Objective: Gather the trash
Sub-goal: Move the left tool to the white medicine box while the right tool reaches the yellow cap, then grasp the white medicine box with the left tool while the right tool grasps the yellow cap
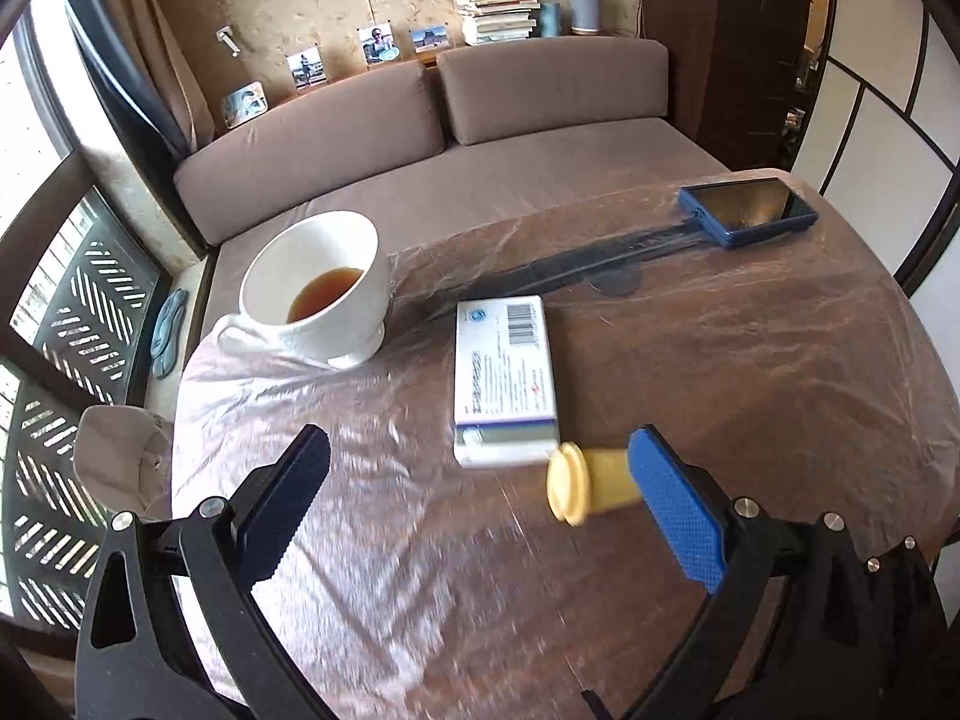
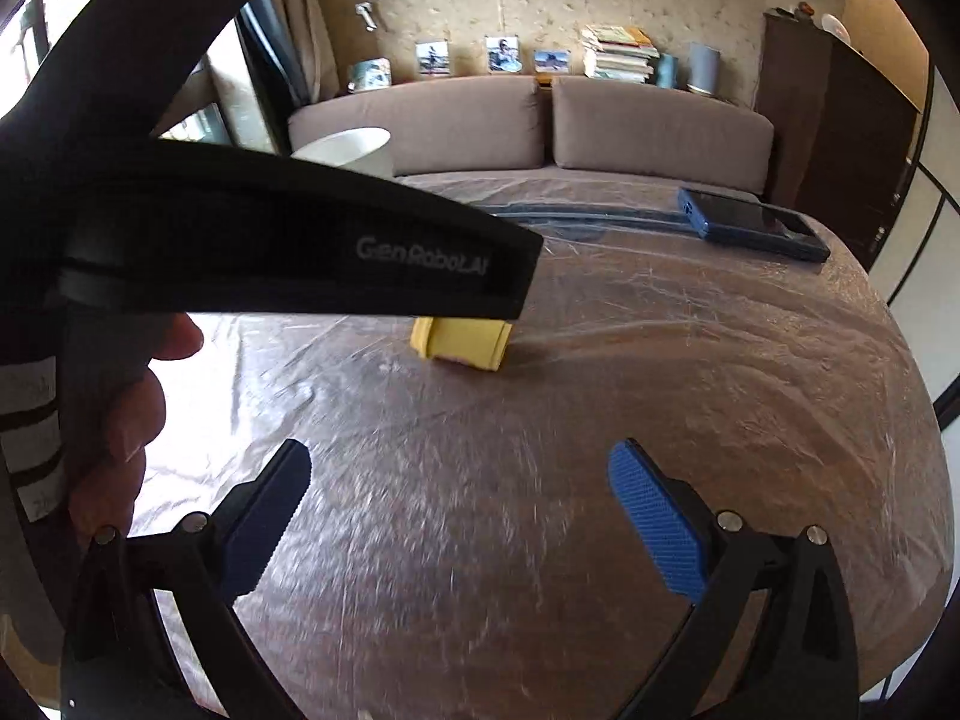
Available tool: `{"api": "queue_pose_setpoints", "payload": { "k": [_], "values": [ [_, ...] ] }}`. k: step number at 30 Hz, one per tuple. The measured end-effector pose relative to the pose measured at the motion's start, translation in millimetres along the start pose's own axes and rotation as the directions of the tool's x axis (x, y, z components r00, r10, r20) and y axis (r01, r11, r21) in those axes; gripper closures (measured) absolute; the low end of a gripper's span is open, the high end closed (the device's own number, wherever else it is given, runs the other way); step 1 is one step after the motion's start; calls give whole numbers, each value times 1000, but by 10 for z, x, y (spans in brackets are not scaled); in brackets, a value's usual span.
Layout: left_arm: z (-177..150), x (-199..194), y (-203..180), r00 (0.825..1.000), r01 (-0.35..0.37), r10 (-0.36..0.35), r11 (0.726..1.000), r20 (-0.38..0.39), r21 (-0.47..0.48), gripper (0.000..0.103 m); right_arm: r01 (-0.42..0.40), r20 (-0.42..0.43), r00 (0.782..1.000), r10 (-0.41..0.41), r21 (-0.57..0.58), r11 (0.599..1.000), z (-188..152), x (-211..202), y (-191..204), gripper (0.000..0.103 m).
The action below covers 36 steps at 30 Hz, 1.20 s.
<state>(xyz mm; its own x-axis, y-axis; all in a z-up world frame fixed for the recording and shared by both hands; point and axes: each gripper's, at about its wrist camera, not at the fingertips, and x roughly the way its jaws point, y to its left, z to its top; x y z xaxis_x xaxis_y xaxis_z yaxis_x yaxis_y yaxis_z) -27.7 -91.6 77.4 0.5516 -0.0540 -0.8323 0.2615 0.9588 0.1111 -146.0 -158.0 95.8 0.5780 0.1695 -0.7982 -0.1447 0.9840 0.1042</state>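
A small yellow plastic bottle (image 1: 576, 483) lies on its side on the film-covered round table (image 1: 750, 396). It is just inside the blue pad (image 1: 678, 510) of my left gripper (image 1: 480, 441), whose jaws stand wide open around it. A white cardboard box (image 1: 504, 360) with a barcode lies flat just beyond the bottle. In the right wrist view the yellow bottle (image 2: 462, 345) shows under the black body of the left gripper (image 2: 300, 240), which hides the box. My right gripper (image 2: 462, 456) is open and empty, hovering nearer than the bottle.
A white cup of tea (image 1: 318, 294) stands at the table's far left edge. A blue phone (image 1: 747, 210) lies at the far right with a dark strap trailing from it. A brown sofa (image 1: 480, 138) is behind the table. A hand (image 2: 120, 408) holds the left gripper.
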Motion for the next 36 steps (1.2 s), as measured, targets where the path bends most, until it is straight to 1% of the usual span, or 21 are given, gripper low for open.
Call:
{"api": "queue_pose_setpoints", "payload": {
  "k": [2, 3, 4, 7, 9, 11, 13, 14, 16, 17, 22, 24, 28, 30, 32, 34, 36],
  "values": [
    [66, 117, 46, 999, 41, -41, 999, -19, 1, 3, 5, -9, 1000, -5, 25, 1000, 50, 110, -8, 8],
    [87, 173, 69, 998, 63, -63, 998, -29, 0, 3, 5, -11, 1000, -5, 40, 999, 79, 164, -25, 12],
    [115, 241, 97, 995, 85, -85, 996, -43, 0, 3, 4, -15, 1000, -4, 51, 999, 101, 211, -35, 13],
    [133, 374, 145, 989, 129, -130, 992, -69, -11, 3, 20, -25, 1000, -18, 70, 997, 183, 365, -63, 15],
    [154, 453, 191, 983, 160, -161, 987, -84, -21, 3, 27, -30, 999, -24, 74, 997, 201, 423, -77, 21],
    [164, 506, 180, 979, 183, -184, 983, -91, -22, 3, 31, -37, 999, -28, 75, 997, 214, 467, -103, 23],
    [181, 540, 175, 977, 192, -193, 981, -94, -15, 3, 41, -37, 999, -38, 77, 996, 232, 508, -104, 24],
    [205, 575, 181, 976, 194, -194, 981, -95, -8, 3, 41, -36, 999, -38, 80, 996, 237, 520, -110, 28],
    [216, 608, 169, 976, 198, -196, 980, -98, 2, 6, 38, -35, 999, -35, 86, 996, 261, 548, -116, 29],
    [225, 630, 169, 974, 204, -203, 979, -104, 4, 11, 38, -35, 999, -35, 87, 996, 247, 528, -119, 30],
    [266, 736, 234, 968, 216, -215, 976, -127, -5, 19, 35, -25, 999, -32, 97, 995, 270, 551, -63, 32],
    [265, 753, 260, 966, 222, -222, 975, -133, -10, 23, 32, -24, 999, -30, 103, 994, 278, 567, -44, 32],
    [272, 777, 260, 965, 225, -223, 974, -136, -1, 26, 37, -26, 999, -34, 109, 993, 300, 605, -21, 36],
    [280, 803, 243, 964, 227, -224, 974, -143, 4, 32, 36, -25, 999, -33, 110, 993, 322, 620, -14, 39],
    [280, 818, 239, 964, 228, -225, 974, -144, 5, 32, 40, -22, 999, -38, 107, 993, 332, 627, -12, 42],
    [285, 823, 217, 965, 225, -221, 974, -142, 16, 33, 48, -20, 999, -46, 96, 994, 343, 642, -8, 47],
    [297, 826, 178, 967, 219, -212, 975, -141, 34, 39, 53, -17, 998, -52, 78, 996, 369, 670, -9, 56]
  ]
}}
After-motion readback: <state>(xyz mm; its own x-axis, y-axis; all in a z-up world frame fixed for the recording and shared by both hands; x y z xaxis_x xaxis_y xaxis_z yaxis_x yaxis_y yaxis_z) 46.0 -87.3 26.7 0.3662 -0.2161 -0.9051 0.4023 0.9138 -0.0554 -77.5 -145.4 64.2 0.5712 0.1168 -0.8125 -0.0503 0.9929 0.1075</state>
